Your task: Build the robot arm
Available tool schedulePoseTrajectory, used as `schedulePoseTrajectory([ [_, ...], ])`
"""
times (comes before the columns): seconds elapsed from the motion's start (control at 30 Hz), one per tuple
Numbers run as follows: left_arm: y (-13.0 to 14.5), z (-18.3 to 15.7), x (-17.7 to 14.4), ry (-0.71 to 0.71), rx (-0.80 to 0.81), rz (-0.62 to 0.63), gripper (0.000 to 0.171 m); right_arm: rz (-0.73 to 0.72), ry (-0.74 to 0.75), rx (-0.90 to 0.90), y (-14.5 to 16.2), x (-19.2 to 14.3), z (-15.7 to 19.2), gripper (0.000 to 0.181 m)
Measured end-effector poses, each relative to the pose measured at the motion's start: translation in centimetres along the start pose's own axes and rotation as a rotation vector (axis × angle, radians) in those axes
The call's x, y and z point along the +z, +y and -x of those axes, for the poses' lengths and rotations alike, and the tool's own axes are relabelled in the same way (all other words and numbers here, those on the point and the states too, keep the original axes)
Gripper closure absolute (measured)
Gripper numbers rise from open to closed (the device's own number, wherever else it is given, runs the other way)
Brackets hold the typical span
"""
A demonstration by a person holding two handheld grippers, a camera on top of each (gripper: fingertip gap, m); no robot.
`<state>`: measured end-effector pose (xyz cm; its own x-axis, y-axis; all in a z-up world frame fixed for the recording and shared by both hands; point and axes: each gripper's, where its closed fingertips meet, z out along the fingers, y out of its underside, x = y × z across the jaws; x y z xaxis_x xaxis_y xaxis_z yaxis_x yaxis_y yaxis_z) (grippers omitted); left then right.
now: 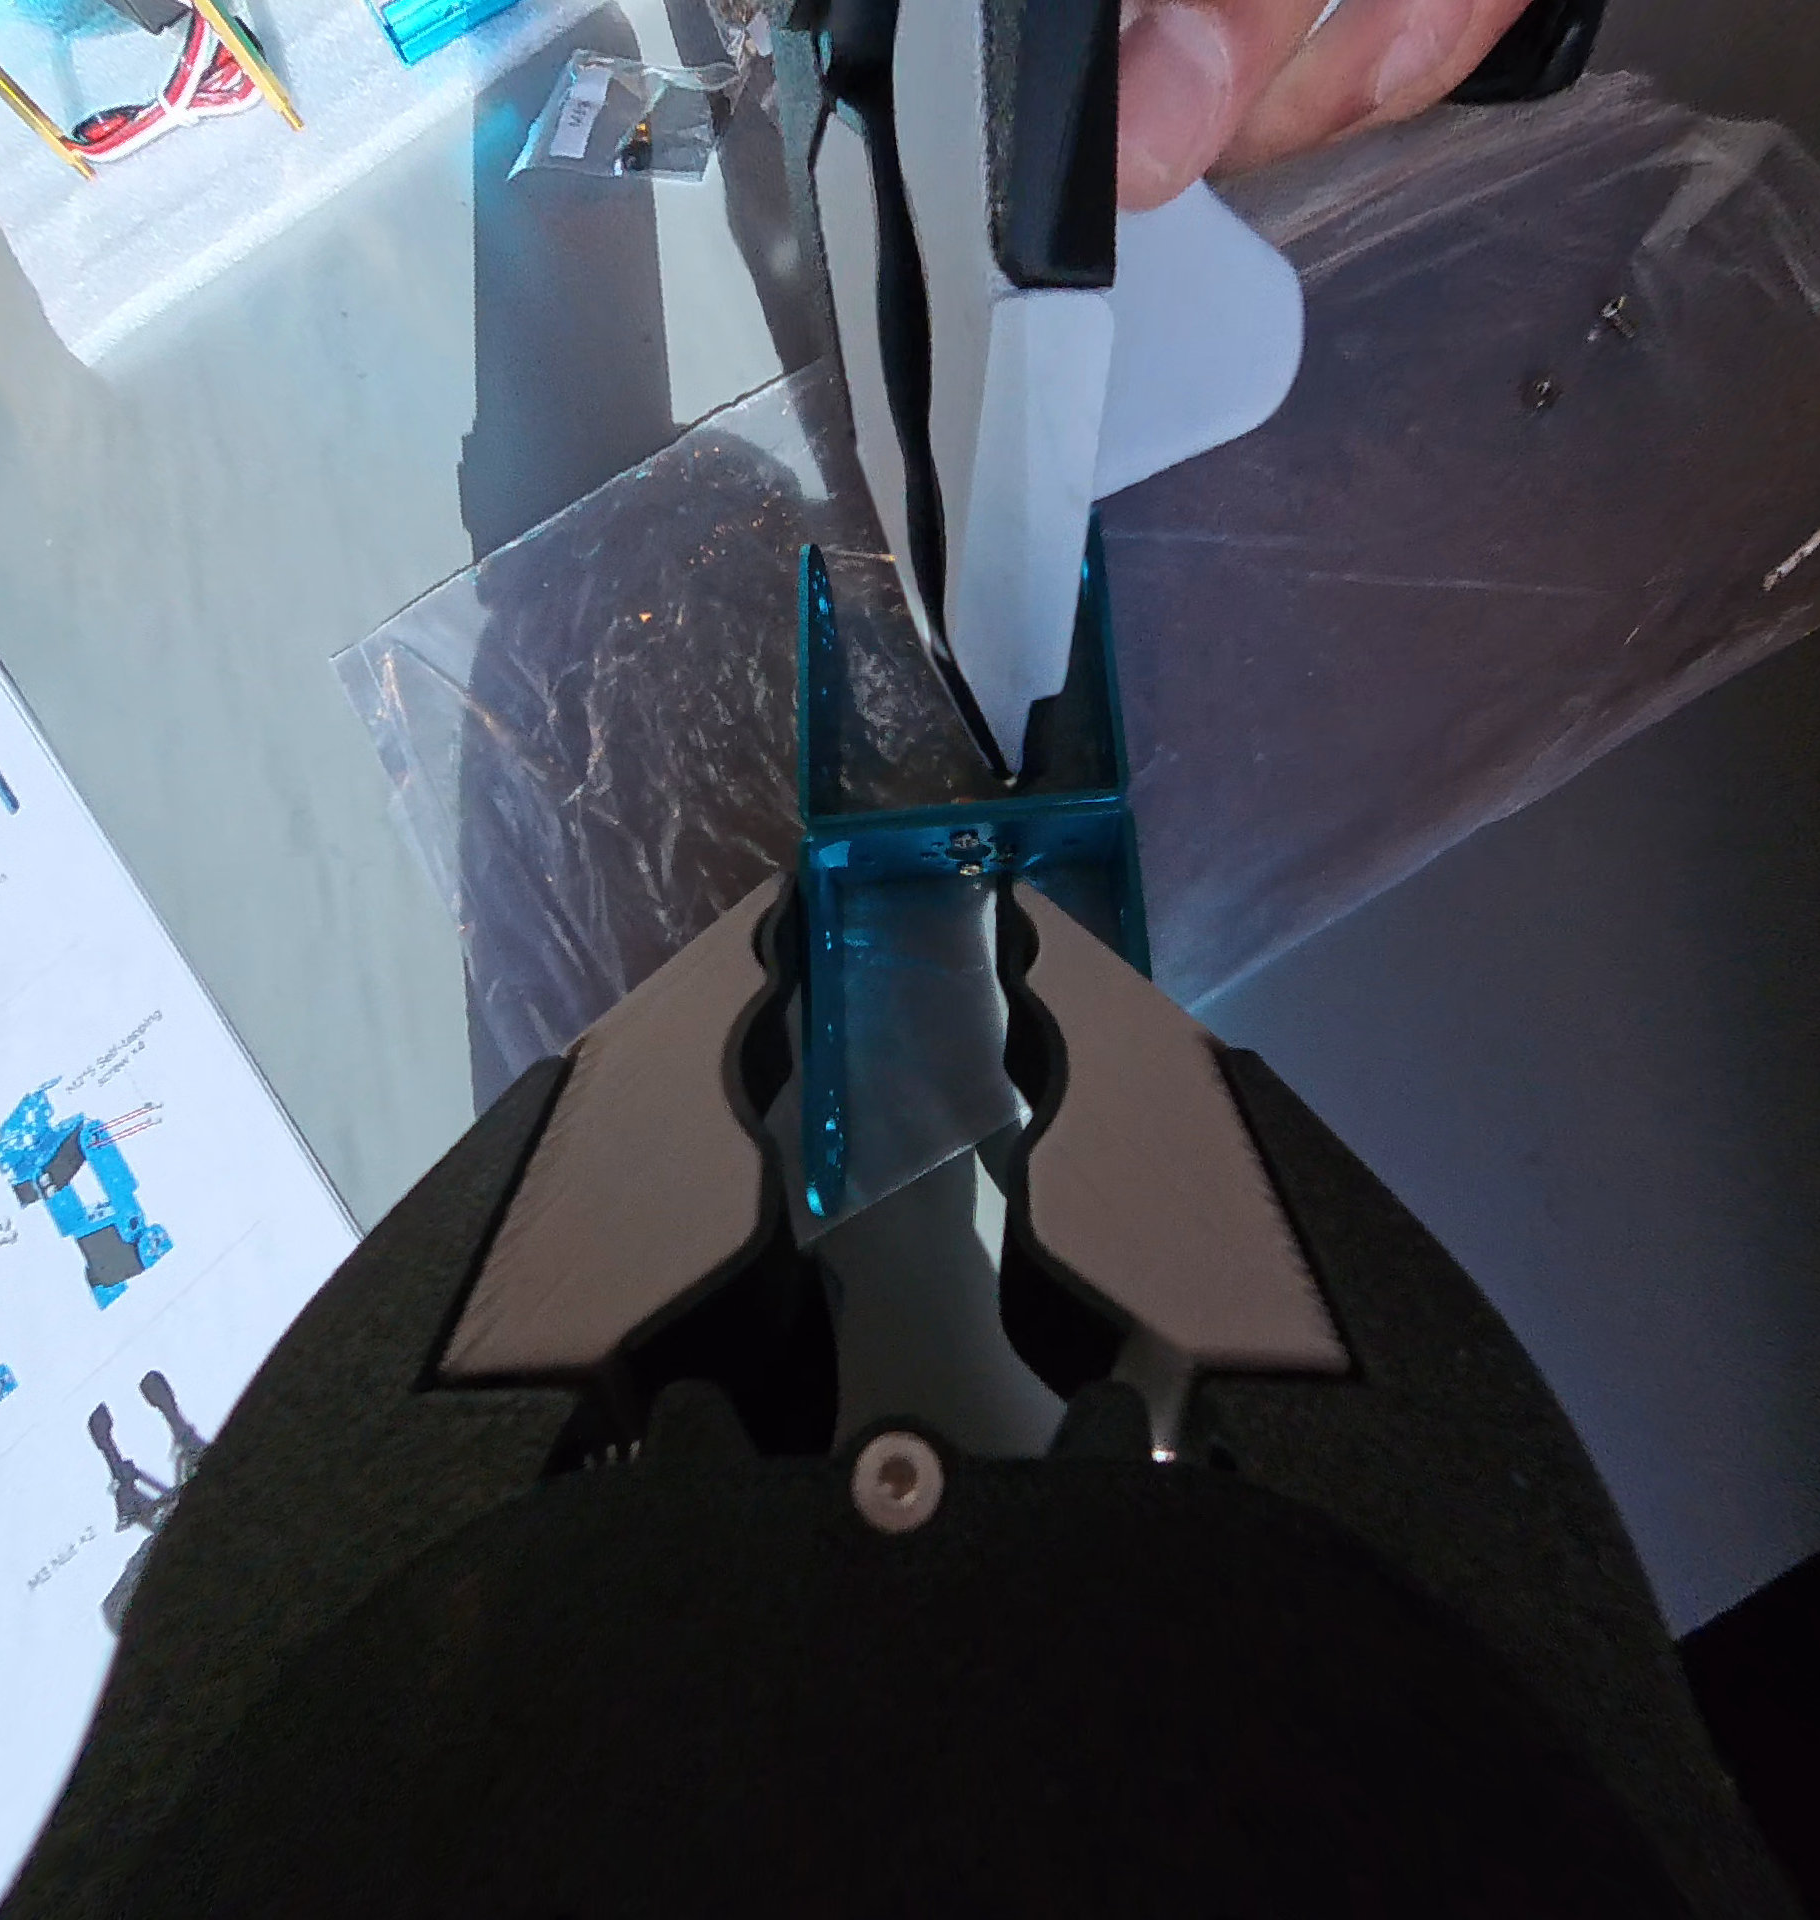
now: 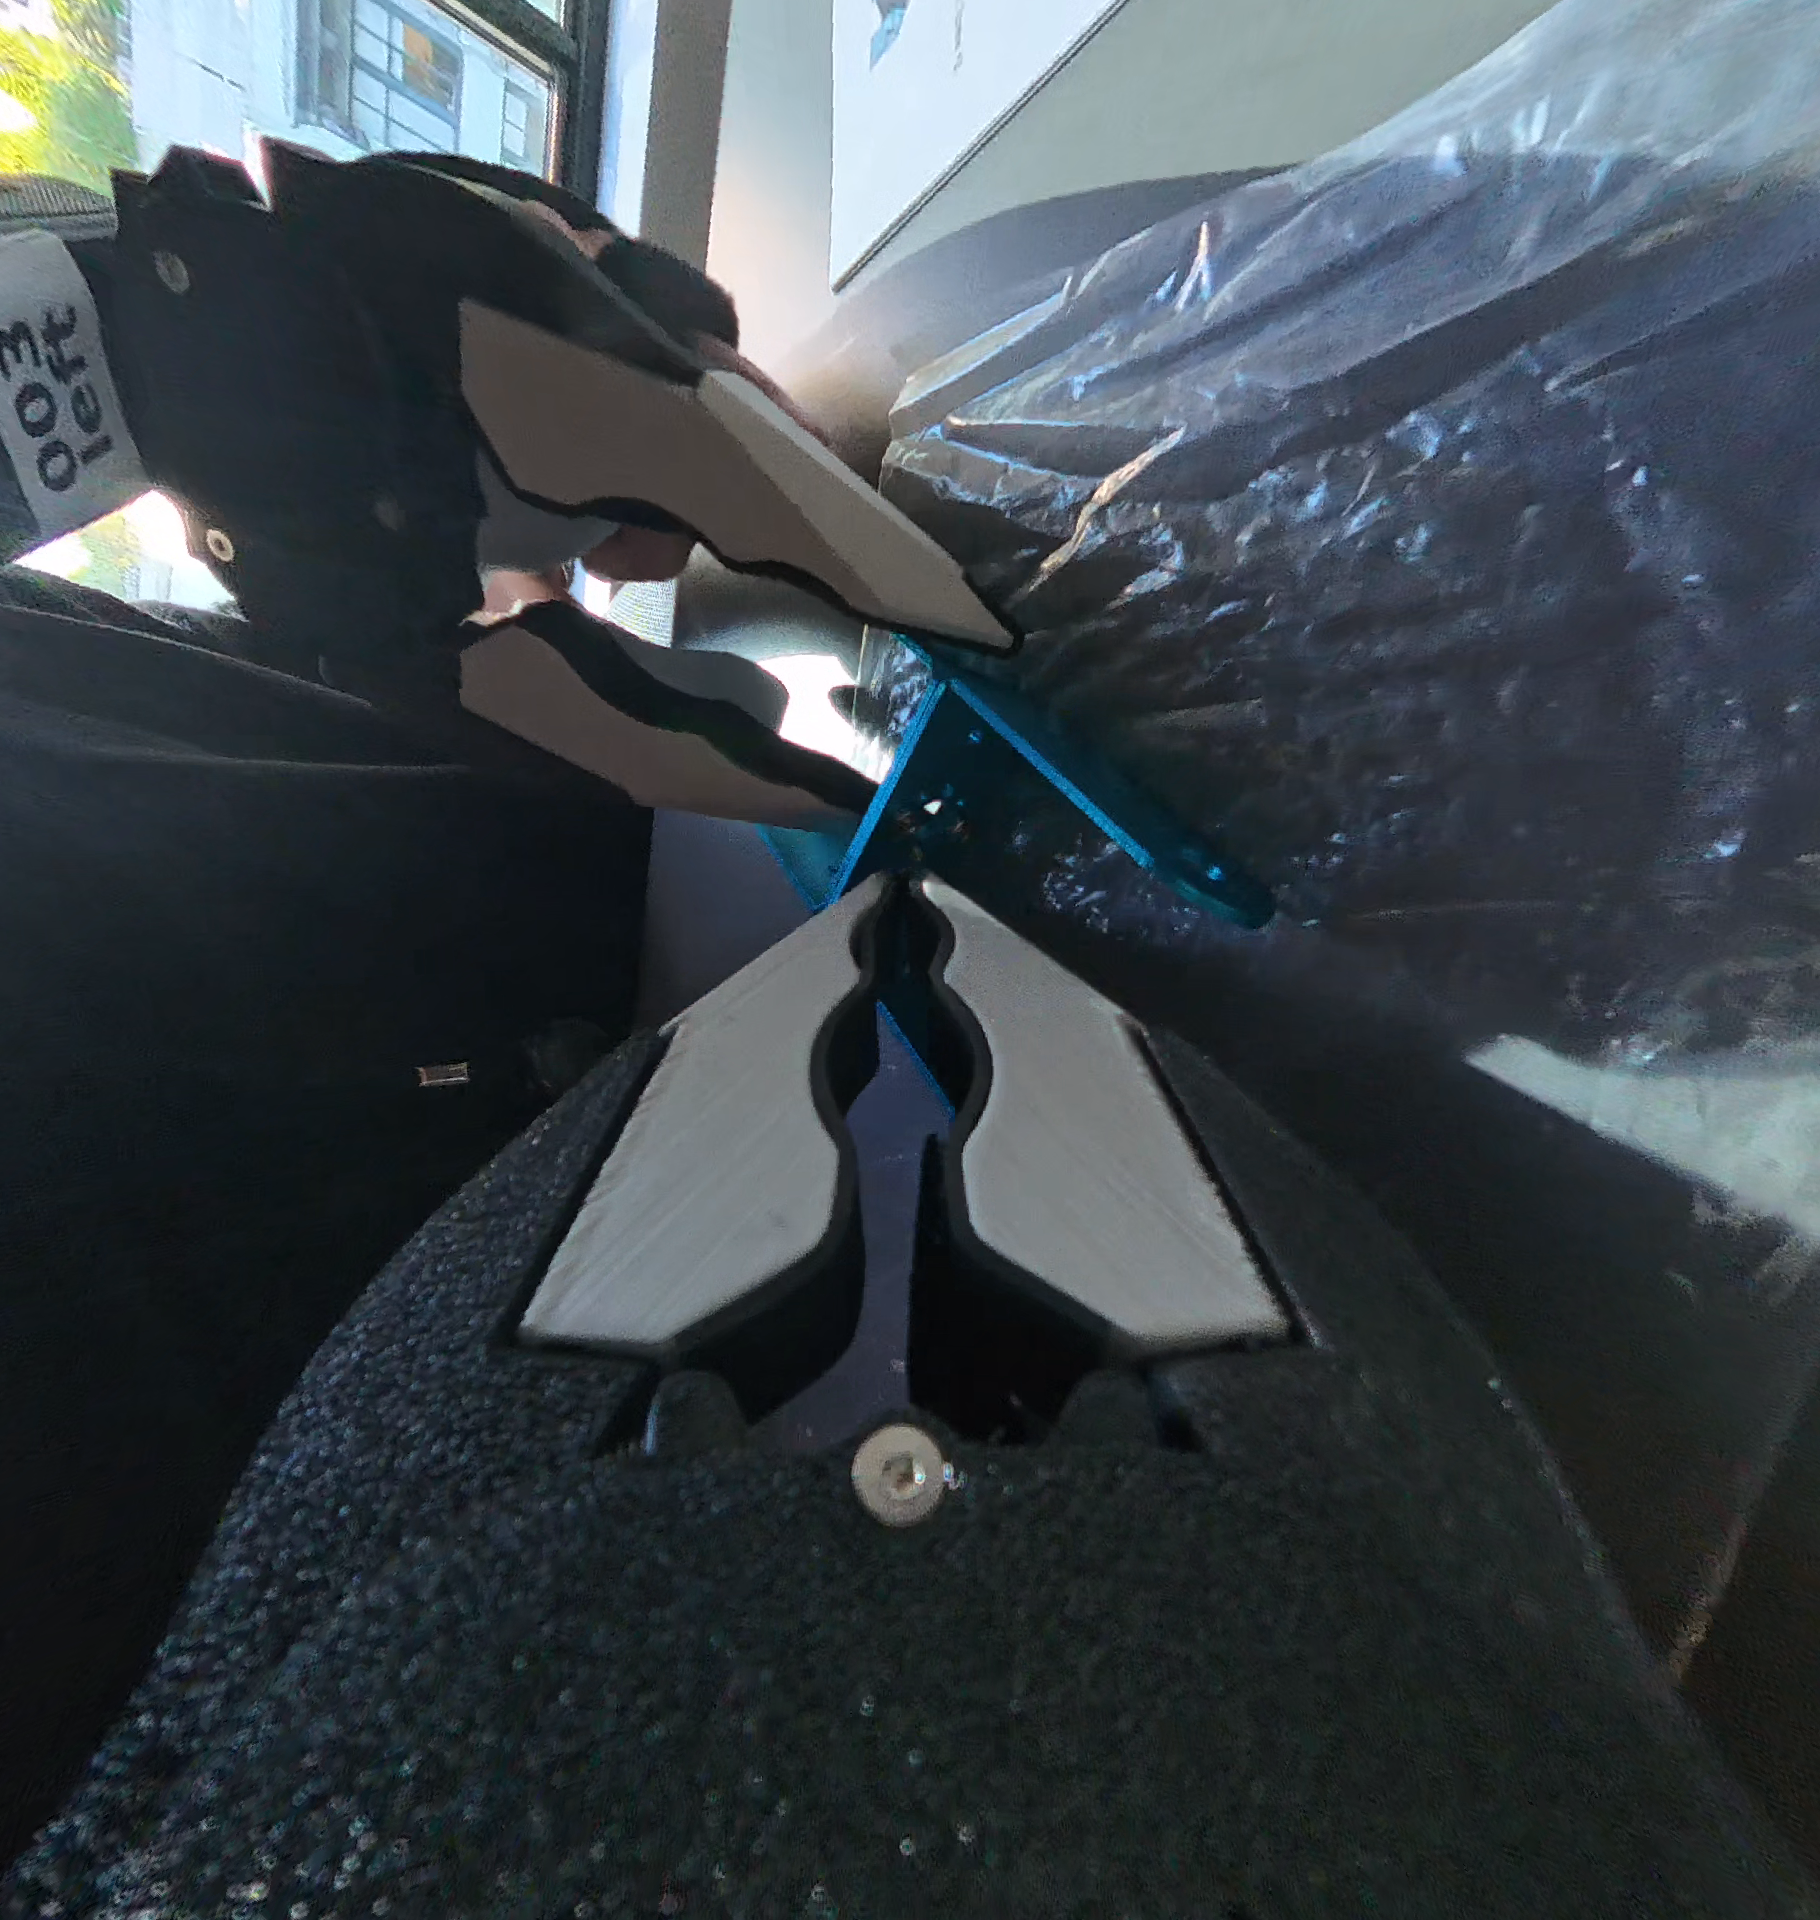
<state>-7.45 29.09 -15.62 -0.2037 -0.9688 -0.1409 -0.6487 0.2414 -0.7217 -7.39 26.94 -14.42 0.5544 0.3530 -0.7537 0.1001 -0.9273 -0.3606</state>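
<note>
Each tool (image 1: 901,904) has a black textured body, grey fingers (image 1: 636,1132), one silver screw (image 1: 895,1490).

A printed sheet (image 1: 75,1091) with blue diagrams runs off the left edge of the left wrist view. A bundle of red and white wires (image 1: 158,94) is cropped at the top. Tiny dark specks (image 1: 1540,393) inside the clear bag (image 1: 1508,540) are too small to identify.

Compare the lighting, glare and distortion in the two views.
Left wrist view: evenly lit, glare on the bag, long shadows across the table, fisheye bending at the edges. Right wrist view: backlit by the blown-out window, left gripper dark, bracket sharp.
</note>
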Motion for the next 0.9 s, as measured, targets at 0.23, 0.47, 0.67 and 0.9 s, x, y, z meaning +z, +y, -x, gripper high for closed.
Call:
schedulePoseTrajectory([
  [0.23,-0.3,-0.2,0.2,0.029,-0.025,-0.006,0.139,0.005,0.019,0.025,0.0,0.0,-0.4,0.181],
  [0.47,0.0,-0.4,0.1,0.044,-0.038,-0.001,0.139,0.064,0.078,-0.03,0.0,-0.4,-0.4,0.181],
  [0.67,0.7,0.6,-0.5,-0.017,0.004,0.055,0.166,0.176,0.176,-0.539,-0.4,-1.0,0.9,0.166],
  [0.9,1.7,0.5,-2.3,0.005,-0.034,0.032,0.17,0.368,0.355,-0.766,0.4,0.5,-0.7,0.169],
])
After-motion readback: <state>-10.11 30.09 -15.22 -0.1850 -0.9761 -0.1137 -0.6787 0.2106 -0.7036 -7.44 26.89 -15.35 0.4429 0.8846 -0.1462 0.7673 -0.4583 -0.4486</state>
